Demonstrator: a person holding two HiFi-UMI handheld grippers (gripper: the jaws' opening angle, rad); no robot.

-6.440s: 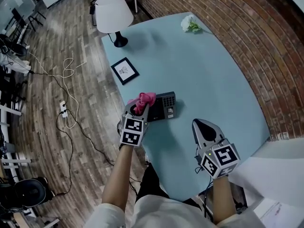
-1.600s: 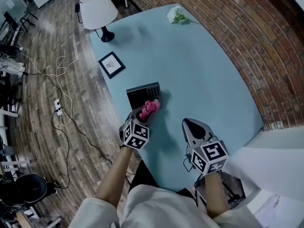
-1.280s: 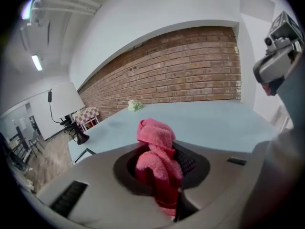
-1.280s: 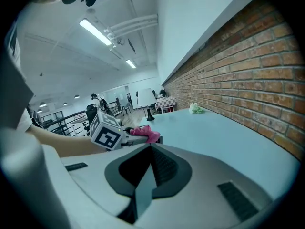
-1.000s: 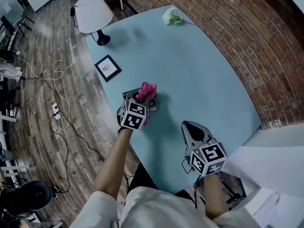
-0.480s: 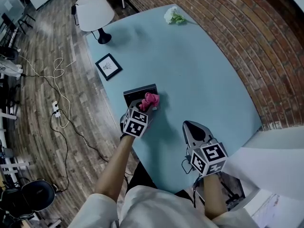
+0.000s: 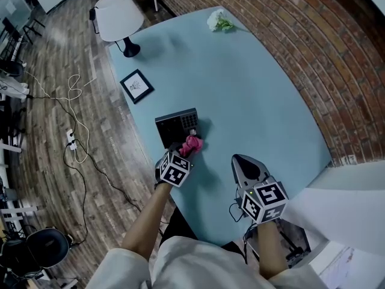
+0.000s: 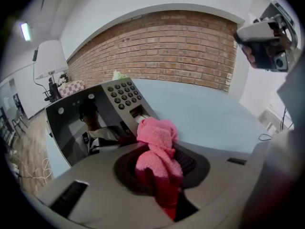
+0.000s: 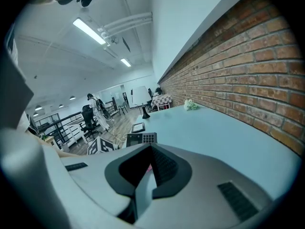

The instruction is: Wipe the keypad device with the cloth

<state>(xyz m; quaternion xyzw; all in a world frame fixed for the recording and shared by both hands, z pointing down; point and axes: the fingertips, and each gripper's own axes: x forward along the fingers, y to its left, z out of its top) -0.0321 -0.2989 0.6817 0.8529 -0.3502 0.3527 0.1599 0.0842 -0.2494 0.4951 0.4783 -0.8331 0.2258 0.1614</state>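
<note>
Now, the blue table carries everything; a white lamp stands well beyond the keypad device and to its left; a small picture frame lies between the two, nearer the device. The device sits face up, its dark screen and button block both uncovered in the head view.

The right gripper rests well to the near right of the device, jaws together with nothing between them; it takes no part.

The left gripper sits just on the near side of the device, jaws clamped on the pink cloth. The left gripper view shows the cloth bunched up and out of the jaws, its tip against the device just below the keys.

Change: a second ago the cloth lay on top of the device, covering part of its face; half a second ago it had slid to the near right corner; now it has come back to the near edge and the gripper has pulled toward the person. Reads as the end of one wiping pass drawn toward the body; wiping looks under way, not clearly finished; the far and left parts may want another pass.
</note>
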